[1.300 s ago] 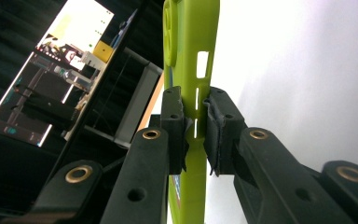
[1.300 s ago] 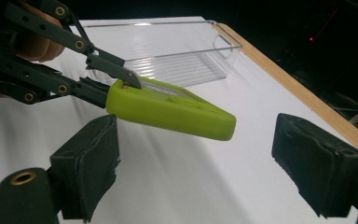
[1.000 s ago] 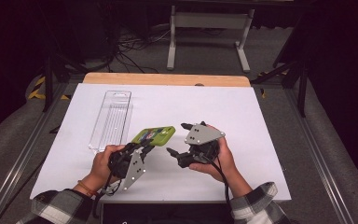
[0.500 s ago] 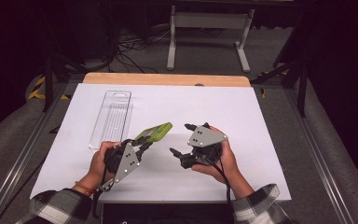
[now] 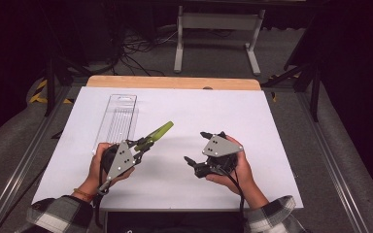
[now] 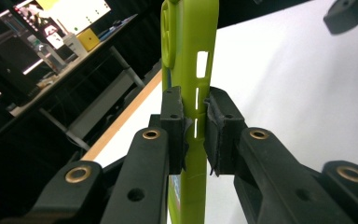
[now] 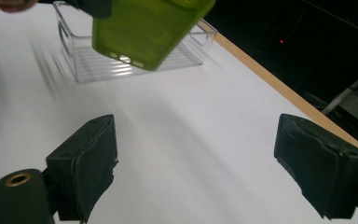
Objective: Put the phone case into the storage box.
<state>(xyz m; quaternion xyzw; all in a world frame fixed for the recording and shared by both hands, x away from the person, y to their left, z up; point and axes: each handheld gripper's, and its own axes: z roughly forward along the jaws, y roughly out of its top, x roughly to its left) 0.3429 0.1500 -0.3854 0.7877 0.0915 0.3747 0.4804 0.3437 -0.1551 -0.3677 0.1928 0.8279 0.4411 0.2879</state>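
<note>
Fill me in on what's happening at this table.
A person works with a gripper in each hand over a white-covered table. The left gripper is shut on the edge of a green phone case, holding it tilted above the table beside a clear plastic tray. The right gripper is open and holds nothing.

Green phone case [image 6: 189,70] cut off at top edge; lower part hidden behind left claw [image 6: 195,135].

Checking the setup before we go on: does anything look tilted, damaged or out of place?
Nothing looks damaged or spilled. The green phone case is pinched on edge in the left gripper, tilted above the white table. The clear tray lies flat; the right gripper is open.
</note>
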